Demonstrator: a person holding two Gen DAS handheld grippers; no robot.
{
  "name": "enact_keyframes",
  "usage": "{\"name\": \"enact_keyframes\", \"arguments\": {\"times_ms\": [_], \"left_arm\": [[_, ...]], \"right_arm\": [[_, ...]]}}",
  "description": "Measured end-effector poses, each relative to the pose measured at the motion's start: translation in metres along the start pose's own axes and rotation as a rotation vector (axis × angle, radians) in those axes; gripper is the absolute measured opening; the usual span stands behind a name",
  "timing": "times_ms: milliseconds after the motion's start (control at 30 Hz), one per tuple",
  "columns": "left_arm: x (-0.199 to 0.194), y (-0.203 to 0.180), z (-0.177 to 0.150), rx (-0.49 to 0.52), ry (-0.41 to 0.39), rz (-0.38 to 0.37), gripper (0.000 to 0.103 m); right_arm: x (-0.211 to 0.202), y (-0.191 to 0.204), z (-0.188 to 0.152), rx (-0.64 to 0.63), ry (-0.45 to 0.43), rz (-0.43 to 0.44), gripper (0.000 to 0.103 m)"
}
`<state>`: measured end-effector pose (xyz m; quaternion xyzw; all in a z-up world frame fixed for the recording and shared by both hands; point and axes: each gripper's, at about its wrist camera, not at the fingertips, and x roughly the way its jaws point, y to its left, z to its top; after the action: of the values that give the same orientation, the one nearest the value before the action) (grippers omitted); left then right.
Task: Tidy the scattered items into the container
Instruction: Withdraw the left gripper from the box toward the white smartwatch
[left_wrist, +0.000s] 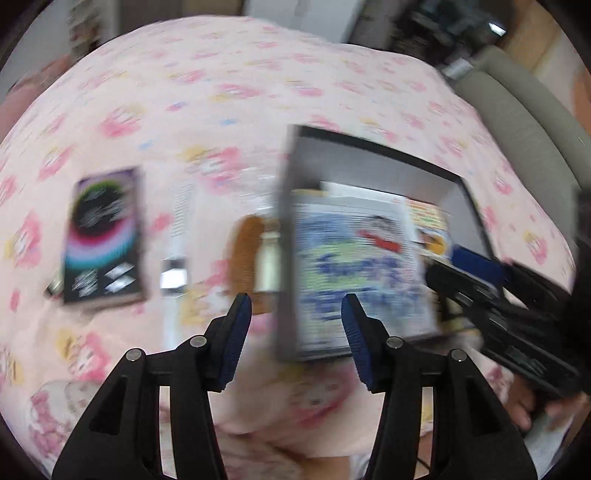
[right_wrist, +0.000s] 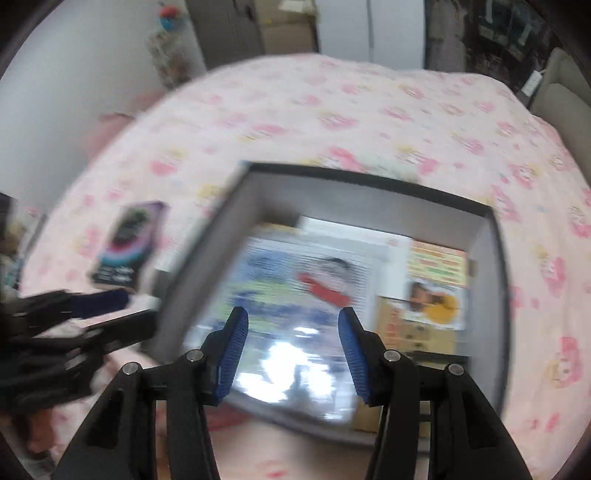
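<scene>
I hold one gripper in each hand. My left gripper has its jaws apart and nothing sits between them. My right gripper is the same, jaws apart and empty. No pad touches anything.

The grey box lies on the pink flowery bed cover. It is right in front of my right gripper, just past the tips. From my left gripper it sits ahead and to the right. Inside it I see a blue and green picture book lying flat, with another bright book beside it, further to the right.

One thing is not tidied yet. A dark book with a rainbow ring lies flat on the cover, ahead and well to the left of my left gripper, outside the box. Something brown lies between that book and the box, but it is too blurry to name.

I think the dark book is thin, stiff and light, and its shiny cover may be slippery. The cover under it is soft, so I would pinch one edge.

The left view shows the dark book big and close, and the brown thing too. The right view looks deep into the box and shows the shine on the top book.
</scene>
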<state>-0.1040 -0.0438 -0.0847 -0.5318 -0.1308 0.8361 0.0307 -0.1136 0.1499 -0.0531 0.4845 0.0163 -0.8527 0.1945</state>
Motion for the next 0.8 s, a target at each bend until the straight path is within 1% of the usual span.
{"name": "enact_keyframes", "arguments": {"times_ms": [33,100,167,233,267,300,333,433,467,500,533,600,633,667,700,767,800], "left_arm": [[0.001,0.019,-0.003,-0.058,0.015,0.005,0.052],[0.006,0.048,-0.013,-0.138,0.057,0.005,0.051],[0.016,0.071,-0.019,-0.184,0.102,0.021,0.05],[0.027,0.081,-0.022,-0.203,0.133,0.013,0.05],[0.034,0.086,-0.021,-0.22,0.147,0.007,0.05],[0.04,0.091,-0.019,-0.238,0.154,0.007,0.05],[0.048,0.097,-0.019,-0.272,0.158,0.021,0.05],[0.072,0.108,-0.018,-0.325,0.177,0.096,0.05],[0.082,0.112,-0.017,-0.343,0.197,0.093,0.045],[0.091,0.116,-0.019,-0.371,0.239,0.064,0.035],[0.096,0.117,-0.02,-0.379,0.267,0.032,0.031],[0.095,0.113,-0.021,-0.353,0.278,-0.005,0.011],[0.092,0.11,-0.022,-0.334,0.275,-0.029,0.007],[0.091,0.107,-0.023,-0.32,0.277,-0.06,0.005],[0.089,0.101,-0.027,-0.298,0.29,-0.125,0.004],[0.088,0.09,-0.034,-0.265,0.306,-0.207,0.004],[0.087,0.085,-0.037,-0.247,0.308,-0.226,0.004]], "right_arm": [[0.004,0.012,0.0,-0.003,-0.006,0.041,0.047],[0.012,0.039,-0.002,-0.015,-0.005,0.11,0.047],[0.02,0.059,-0.006,-0.027,-0.005,0.151,0.047],[0.025,0.075,-0.008,-0.028,0.0,0.166,0.047],[0.023,0.084,-0.014,-0.023,0.004,0.168,0.047],[0.032,0.089,-0.016,-0.017,0.012,0.172,0.046],[0.037,0.094,-0.018,-0.009,0.019,0.177,0.046],[0.045,0.106,-0.028,0.01,0.033,0.189,0.046],[0.047,0.107,-0.03,0.013,0.039,0.189,0.046],[0.048,0.109,-0.033,0.012,0.04,0.182,0.046],[0.045,0.112,-0.036,-0.002,0.028,0.163,0.046],[0.04,0.116,-0.04,-0.031,0.012,0.121,0.046],[0.037,0.117,-0.042,-0.036,0.006,0.109,0.046],[0.034,0.117,-0.044,-0.035,0.006,0.116,0.046],[0.029,0.116,-0.048,-0.025,0.012,0.148,0.046],[0.024,0.112,-0.057,-0.002,0.018,0.177,0.046],[0.022,0.111,-0.063,-0.003,0.022,0.177,0.046]]}}
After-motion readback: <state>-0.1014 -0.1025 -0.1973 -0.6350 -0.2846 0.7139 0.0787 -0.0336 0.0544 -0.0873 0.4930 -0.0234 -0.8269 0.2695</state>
